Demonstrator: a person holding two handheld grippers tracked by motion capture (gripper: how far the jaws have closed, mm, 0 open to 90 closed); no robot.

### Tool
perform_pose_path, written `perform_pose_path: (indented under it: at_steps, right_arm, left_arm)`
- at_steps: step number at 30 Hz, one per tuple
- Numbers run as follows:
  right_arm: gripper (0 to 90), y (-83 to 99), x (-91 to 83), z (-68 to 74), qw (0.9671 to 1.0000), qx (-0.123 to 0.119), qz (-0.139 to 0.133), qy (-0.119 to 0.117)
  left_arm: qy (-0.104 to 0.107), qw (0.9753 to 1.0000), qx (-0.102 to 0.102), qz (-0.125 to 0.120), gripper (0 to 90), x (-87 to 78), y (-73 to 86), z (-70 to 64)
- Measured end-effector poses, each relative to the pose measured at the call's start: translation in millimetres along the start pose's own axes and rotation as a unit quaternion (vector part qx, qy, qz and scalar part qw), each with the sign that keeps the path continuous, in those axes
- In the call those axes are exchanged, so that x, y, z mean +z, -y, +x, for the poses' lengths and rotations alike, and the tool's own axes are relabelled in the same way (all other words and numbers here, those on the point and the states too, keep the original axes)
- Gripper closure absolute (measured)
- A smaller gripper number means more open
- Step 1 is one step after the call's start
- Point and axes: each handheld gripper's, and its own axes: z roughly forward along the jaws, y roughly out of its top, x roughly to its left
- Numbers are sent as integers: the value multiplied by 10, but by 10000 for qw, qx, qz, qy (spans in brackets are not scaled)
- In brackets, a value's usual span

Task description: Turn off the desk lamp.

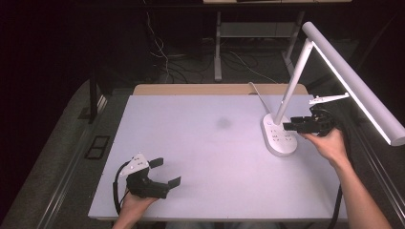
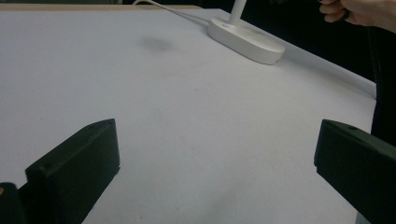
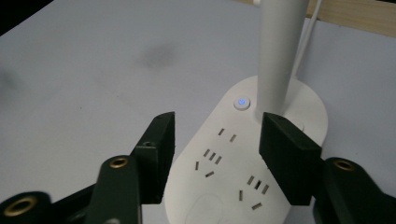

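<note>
Your right gripper (image 3: 215, 154) hovers over desk lamp (image 1: 305, 90), jaws apart, nothing between them. Lamp base (image 3: 261, 163) directly beneath jaws; stem (image 3: 280, 51) just ahead of far jaw; lit blue button (image 3: 241, 102) just beyond fingertips.

Handling, judged: rigid plastic, smooth, likely slippery; long light bar (image 1: 356, 81) overhangs, so top-heavy when lifted. Grip round stem low, near base; oval base too wide for jaws. Socket slots on base top.

Your left gripper (image 1: 155, 174) rests jaws wide apart, empty, on matte white table (image 2: 187, 116), lamp well ahead.
</note>
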Motion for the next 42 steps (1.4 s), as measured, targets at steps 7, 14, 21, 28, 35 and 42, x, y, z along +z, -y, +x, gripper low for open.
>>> perform_pose_path:
  at_steps: [7, 14, 21, 28, 35, 42]
  right_arm:
    - [746, -94, 93, -141, 9998, 86, 142, 133]
    - [900, -103, 194, -291, 9992, 189, 264, 223]
    - [900, -88, 317, -366, 9985, 298, 348, 310]
    - [900, -38, 479, -487, 9980, 471, 295, 306]
    - [900, -31, 569, -539, 9972, 532, 366, 364]
    - [900, 15, 627, -637, 9974, 585, 271, 307]
  left_arm:
    - [-15, 10000, -17, -15, 0, -9, 0, 12]
    - [-19, 10000, -11, 0, 0, 1, 1, 11]
    - [-20, 10000, 27, 42, 0, 12, 3, 11]
    - [-31, 9999, 57, 88, 0, 20, 5, 10]
    - [27, 10000, 2, 77, 0, 28, 7, 2]
    - [-1, 9999, 30, 104, 0, 41, 8, -4]
